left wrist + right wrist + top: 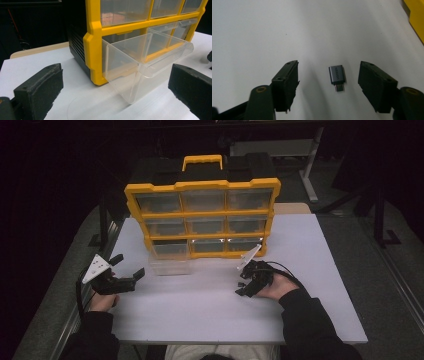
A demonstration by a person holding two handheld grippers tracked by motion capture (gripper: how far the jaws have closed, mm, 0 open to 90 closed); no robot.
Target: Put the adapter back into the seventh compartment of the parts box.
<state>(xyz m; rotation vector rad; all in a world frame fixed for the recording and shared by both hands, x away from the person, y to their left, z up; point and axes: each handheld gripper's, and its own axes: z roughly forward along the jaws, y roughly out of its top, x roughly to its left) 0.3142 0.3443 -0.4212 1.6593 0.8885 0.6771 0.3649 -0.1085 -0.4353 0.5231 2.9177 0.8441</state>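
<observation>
Now your right claw (328,82) stands open astride the small grey metal USB adapter (337,75) lying on the white bench (287,30). Its long axis runs along the jaws, plug toward you; your left claw (116,92) gapes empty.

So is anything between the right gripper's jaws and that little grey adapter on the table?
Nothing visible. The grey adapter lies flat on the white table, in the gap of the right gripper; its jaws stand apart on either side, neither pad touching it, with only bare tabletop between.
</observation>
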